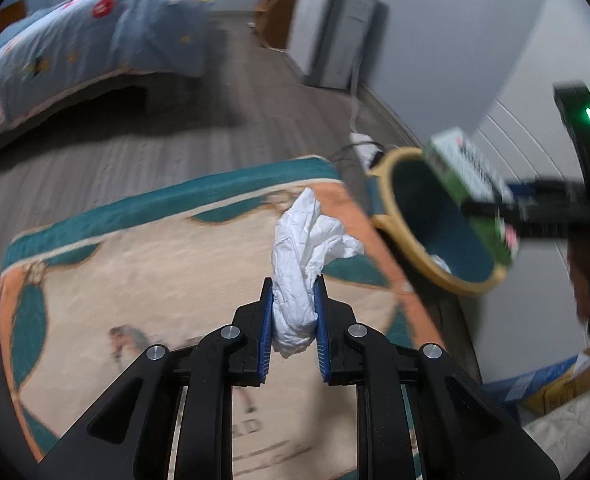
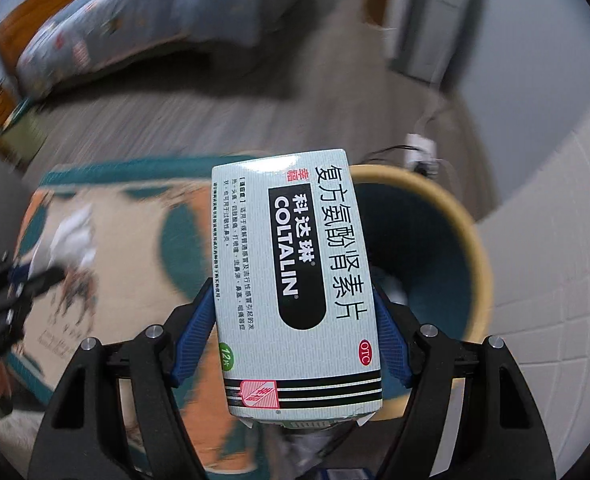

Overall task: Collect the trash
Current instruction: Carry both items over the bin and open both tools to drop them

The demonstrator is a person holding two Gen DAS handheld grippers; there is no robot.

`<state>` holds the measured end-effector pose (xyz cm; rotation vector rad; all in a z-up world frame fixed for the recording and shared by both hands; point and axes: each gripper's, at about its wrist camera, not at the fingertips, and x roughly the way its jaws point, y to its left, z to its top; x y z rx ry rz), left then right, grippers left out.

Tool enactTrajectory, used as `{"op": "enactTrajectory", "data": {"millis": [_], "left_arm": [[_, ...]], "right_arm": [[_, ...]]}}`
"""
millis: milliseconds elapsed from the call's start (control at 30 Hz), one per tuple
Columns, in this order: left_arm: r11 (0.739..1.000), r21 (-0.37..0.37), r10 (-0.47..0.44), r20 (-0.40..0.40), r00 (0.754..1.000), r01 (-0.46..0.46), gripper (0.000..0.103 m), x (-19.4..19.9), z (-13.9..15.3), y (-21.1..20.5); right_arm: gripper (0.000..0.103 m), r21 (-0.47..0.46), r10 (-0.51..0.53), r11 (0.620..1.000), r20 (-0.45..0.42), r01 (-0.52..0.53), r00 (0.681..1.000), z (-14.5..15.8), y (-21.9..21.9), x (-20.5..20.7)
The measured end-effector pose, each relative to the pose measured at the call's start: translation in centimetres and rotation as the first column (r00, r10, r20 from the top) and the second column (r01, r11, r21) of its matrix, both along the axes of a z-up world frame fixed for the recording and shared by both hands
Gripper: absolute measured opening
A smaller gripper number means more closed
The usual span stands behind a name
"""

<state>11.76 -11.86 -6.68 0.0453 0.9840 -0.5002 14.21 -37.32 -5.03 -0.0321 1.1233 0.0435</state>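
Above the bedroom rug (image 1: 143, 264) | your left gripper (image 1: 294, 312) pinches a crumpled tissue (image 1: 303, 264) | your right gripper (image 2: 295, 320), fingers clamped, carries the Coltalin medicine box (image 2: 291, 280) binward (image 2: 427, 248).

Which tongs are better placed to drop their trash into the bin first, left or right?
Probably the right tongs. Their medicine box already hangs at the rim of the bin. The left tongs hold the crumpled tissue over the rug, beside the bin.
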Motion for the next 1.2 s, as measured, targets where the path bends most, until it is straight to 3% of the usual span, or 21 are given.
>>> {"op": "enactTrajectory", "data": {"millis": [233,533,700,767,933,1200], "left_arm": [[0.977,0.061,-0.203,0.010,0.979,0.202,0.019,-0.7,0.3,-8.5],[0.926,0.098,-0.360,-0.066,0.931,0.365,0.020,0.0,-2.1,-17.5],[0.914,0.149,-0.378,-0.030,0.925,0.378,0.024,1.8,-2.8,-20.3],[0.914,0.159,-0.377,-0.014,0.926,0.374,0.037,2.7,-2.9,-20.9],[0.925,0.145,-0.357,0.011,0.934,0.352,0.060,3.9,-2.8,-20.6],[0.955,0.124,-0.276,0.045,0.960,0.269,0.064,4.5,-3.0,-17.0]], "right_arm": [[0.071,0.042,-0.239,0.970,-0.044,0.241,0.970,-2.4,-9.7,-0.1],[0.071,0.078,-0.333,0.936,-0.114,0.343,0.936,-5.7,-11.0,-0.1],[0.071,0.107,-0.369,0.919,-0.108,0.380,0.923,-5.3,-12.4,-0.3],[0.071,0.114,-0.373,0.916,-0.110,0.385,0.921,-5.5,-12.5,-0.2],[0.072,0.110,-0.355,0.923,-0.127,0.369,0.926,-6.7,-11.9,0.1],[0.072,0.035,-0.295,0.951,-0.201,0.307,0.934,-11.3,-9.2,2.3]]}}
